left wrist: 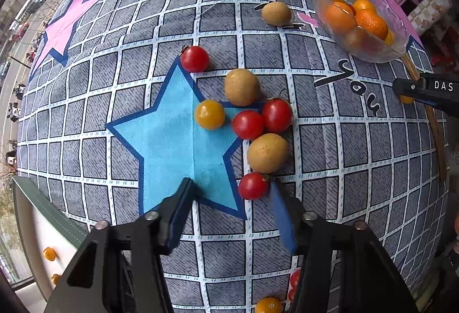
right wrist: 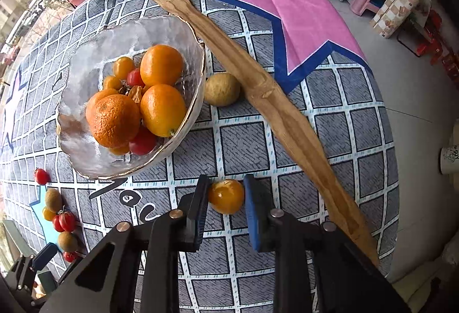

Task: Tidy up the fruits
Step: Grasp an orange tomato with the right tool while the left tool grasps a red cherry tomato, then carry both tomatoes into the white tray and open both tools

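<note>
A: Orange-yellow tomato [right wrist: 226, 196] sits squarely between the right gripper's [right wrist: 225, 198] pads, on the cloth [right wrist: 243, 146] just below the glass bowl [right wrist: 86, 158].

B: Gripped?

A: Both pads look pressed against its sides, so it appears clamped; the fruit is round, with no long axis to line up. The bowl, already holding oranges [right wrist: 162, 109], lies up and to the left of the fingers, so the lift likely goes that way.

B: And the left gripper [left wrist: 231, 192]?

A: Jaws apart, holding nothing. A red tomato [left wrist: 253, 185] lies just inside its right finger [left wrist: 282, 215], nearer that hand than any other loose fruit.
</note>
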`<action>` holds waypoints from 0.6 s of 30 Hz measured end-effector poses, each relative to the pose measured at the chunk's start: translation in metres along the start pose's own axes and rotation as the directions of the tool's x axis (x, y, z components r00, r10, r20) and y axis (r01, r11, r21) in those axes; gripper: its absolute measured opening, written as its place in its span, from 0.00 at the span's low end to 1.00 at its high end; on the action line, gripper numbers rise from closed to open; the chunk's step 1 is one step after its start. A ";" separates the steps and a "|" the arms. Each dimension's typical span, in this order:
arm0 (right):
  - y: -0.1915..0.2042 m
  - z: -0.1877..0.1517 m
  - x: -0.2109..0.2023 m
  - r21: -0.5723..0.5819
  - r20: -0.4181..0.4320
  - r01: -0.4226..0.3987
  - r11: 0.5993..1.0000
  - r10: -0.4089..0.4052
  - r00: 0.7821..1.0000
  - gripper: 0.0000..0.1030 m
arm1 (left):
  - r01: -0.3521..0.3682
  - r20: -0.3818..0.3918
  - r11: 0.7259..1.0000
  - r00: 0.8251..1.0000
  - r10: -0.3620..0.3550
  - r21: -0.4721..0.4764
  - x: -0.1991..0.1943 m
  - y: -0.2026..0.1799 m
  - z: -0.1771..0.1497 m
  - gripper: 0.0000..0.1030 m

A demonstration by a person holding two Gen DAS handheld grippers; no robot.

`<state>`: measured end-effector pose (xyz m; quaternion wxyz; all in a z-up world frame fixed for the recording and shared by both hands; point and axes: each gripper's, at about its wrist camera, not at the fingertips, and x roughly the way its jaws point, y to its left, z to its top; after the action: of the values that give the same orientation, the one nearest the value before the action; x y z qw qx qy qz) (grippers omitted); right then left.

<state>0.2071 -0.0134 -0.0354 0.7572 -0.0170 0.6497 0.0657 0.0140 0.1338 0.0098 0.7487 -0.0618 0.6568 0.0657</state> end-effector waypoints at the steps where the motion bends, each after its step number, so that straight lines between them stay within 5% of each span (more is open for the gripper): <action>1: 0.001 0.004 -0.002 -0.002 -0.001 -0.011 1.000 0.011 1.000 0.26 | 0.002 0.002 1.000 1.000 -0.002 0.015 -0.001 -0.004 0.001 0.26; 2: 0.001 -0.001 -0.006 -0.006 0.000 -0.021 1.000 0.021 1.000 0.26 | 0.006 -0.002 1.000 1.000 -0.006 0.025 -0.002 -0.007 0.002 0.19; 9: -0.001 -0.033 -0.026 -0.011 -0.029 -0.114 0.993 0.114 0.993 0.26 | 0.049 -0.015 0.998 0.999 -0.049 0.037 -0.012 -0.011 -0.007 0.19; 18: 0.046 -0.093 -0.050 -0.054 -0.100 -0.179 0.982 0.173 0.980 0.26 | 0.111 -0.002 0.992 0.994 -0.112 0.066 -0.057 0.019 -0.052 0.19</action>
<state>0.1031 0.0176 0.0019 0.7157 0.0135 0.6816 0.1517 -0.0473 0.1422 0.0592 0.7532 -0.0737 0.6537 0.0021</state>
